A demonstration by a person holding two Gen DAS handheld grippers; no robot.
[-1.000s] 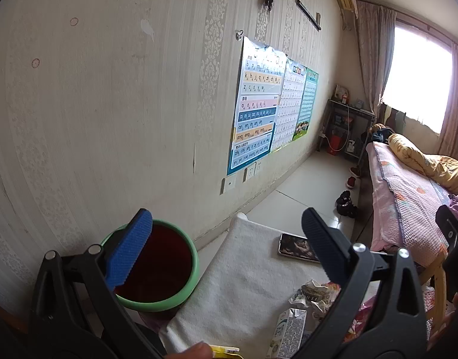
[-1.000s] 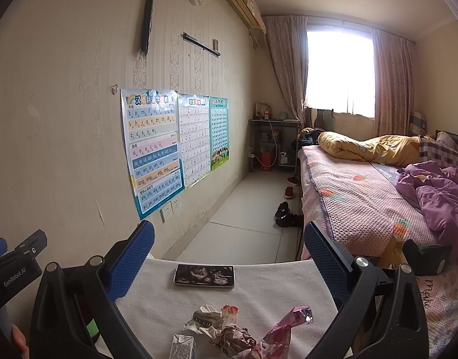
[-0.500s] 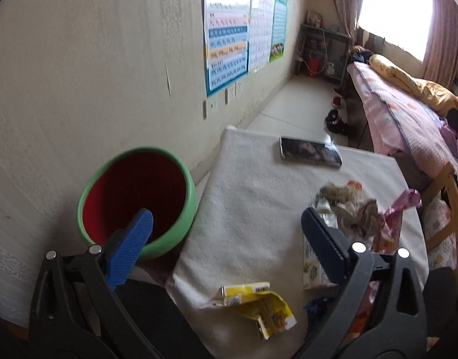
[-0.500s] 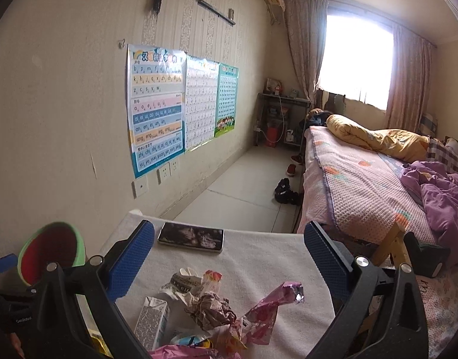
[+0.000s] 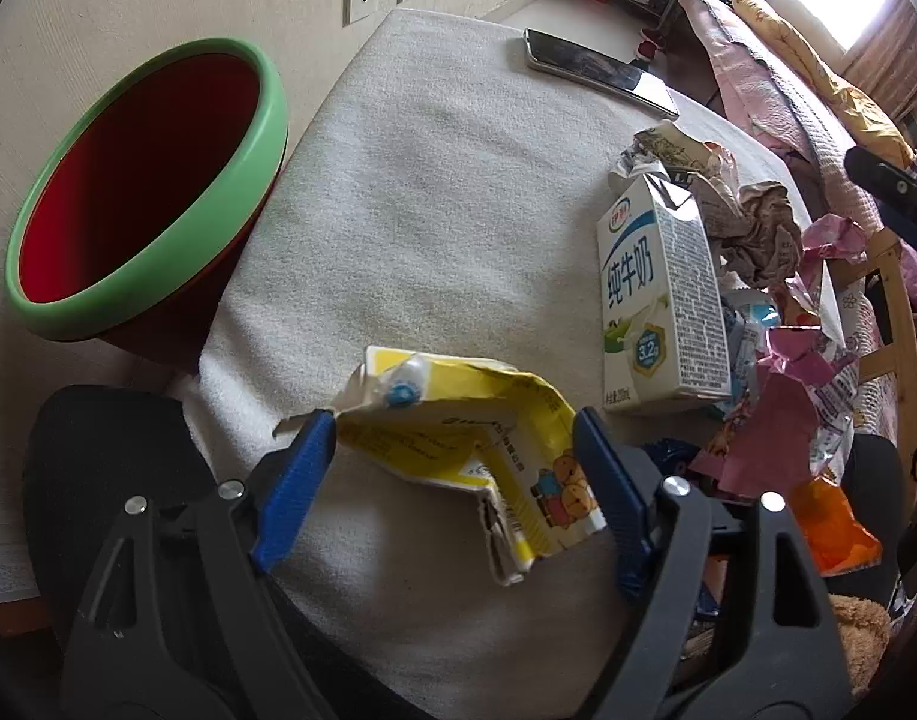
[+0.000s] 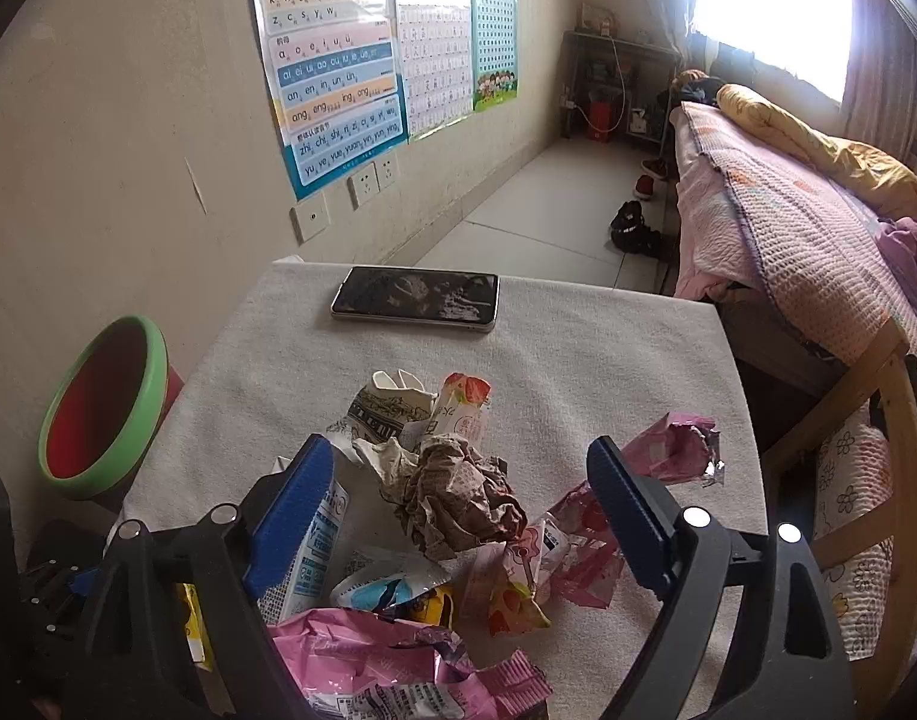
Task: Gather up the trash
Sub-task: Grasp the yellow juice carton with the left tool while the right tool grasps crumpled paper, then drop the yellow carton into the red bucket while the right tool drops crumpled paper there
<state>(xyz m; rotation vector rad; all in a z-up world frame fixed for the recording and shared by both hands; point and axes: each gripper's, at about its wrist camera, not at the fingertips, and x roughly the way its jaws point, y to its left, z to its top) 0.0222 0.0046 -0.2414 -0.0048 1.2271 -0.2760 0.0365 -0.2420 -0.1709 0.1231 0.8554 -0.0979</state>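
Red bin with green rim [image 5: 140,192] apparently empty. Left hand-held gripper [image 5: 452,450] closing around crushed yellow carton [image 5: 458,420], unclamped; right hand-held gripper [image 6: 458,480] wide, closing over crumpled brown paper [image 6: 458,498].

Daylight floods in from the blown-out window [image 6: 776,6] at one o'clock, the frames sharp centrally, with fisheye bending and dark vignetting at the edges.
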